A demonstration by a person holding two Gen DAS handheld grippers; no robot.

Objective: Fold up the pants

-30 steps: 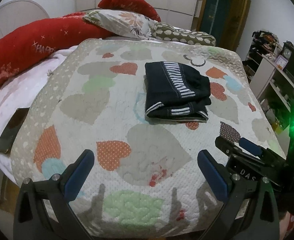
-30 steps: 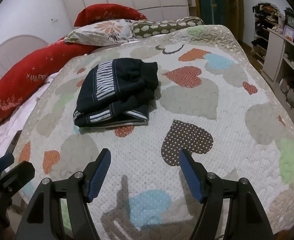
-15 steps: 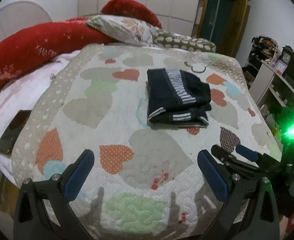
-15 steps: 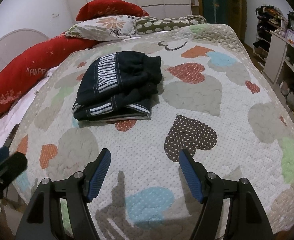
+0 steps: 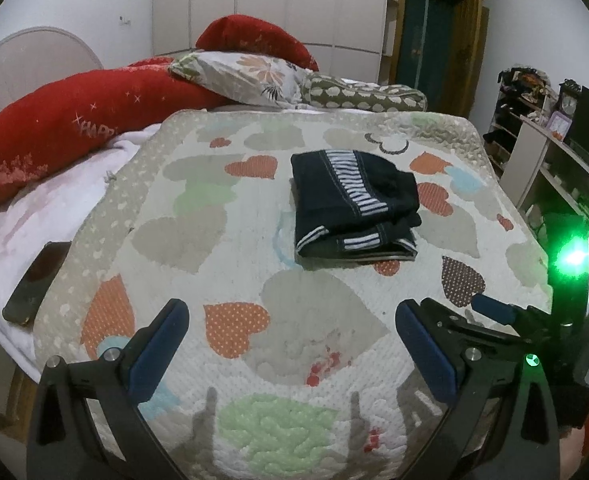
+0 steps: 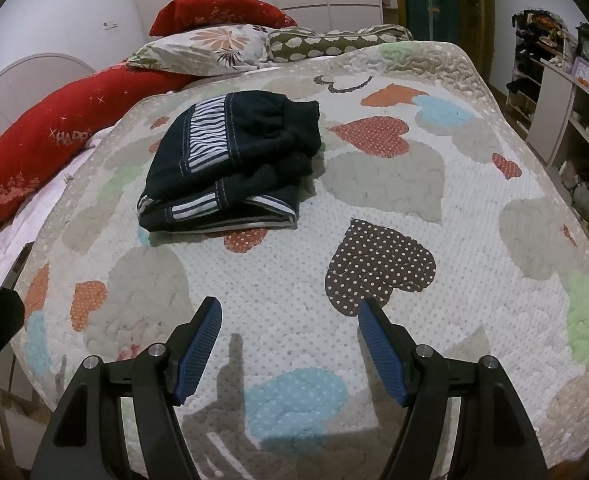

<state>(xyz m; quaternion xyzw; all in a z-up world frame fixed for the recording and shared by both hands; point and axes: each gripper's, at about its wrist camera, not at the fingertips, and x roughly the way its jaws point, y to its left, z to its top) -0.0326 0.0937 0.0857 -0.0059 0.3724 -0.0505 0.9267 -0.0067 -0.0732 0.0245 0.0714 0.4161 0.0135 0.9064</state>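
The dark navy pants [image 5: 354, 206] with white striped bands lie folded in a compact stack on the heart-patterned quilt [image 5: 222, 240]; they also show in the right wrist view [image 6: 234, 168]. My left gripper [image 5: 292, 320] is open and empty, held above the quilt's near edge, well short of the pants. My right gripper [image 6: 290, 316] is open and empty, also near the bed's front edge. The right gripper shows at the right of the left wrist view [image 5: 490, 312].
Red bolster [image 5: 74, 128], floral pillow [image 5: 246, 76] and spotted pillow [image 5: 362, 94] line the head of the bed. A dark phone [image 5: 34, 280] lies on the white sheet at left. Shelves [image 5: 554, 168] stand at right.
Both grippers have drawn back and risen slightly from the folded pants, so the stack looks a little farther away. The pants have not moved.
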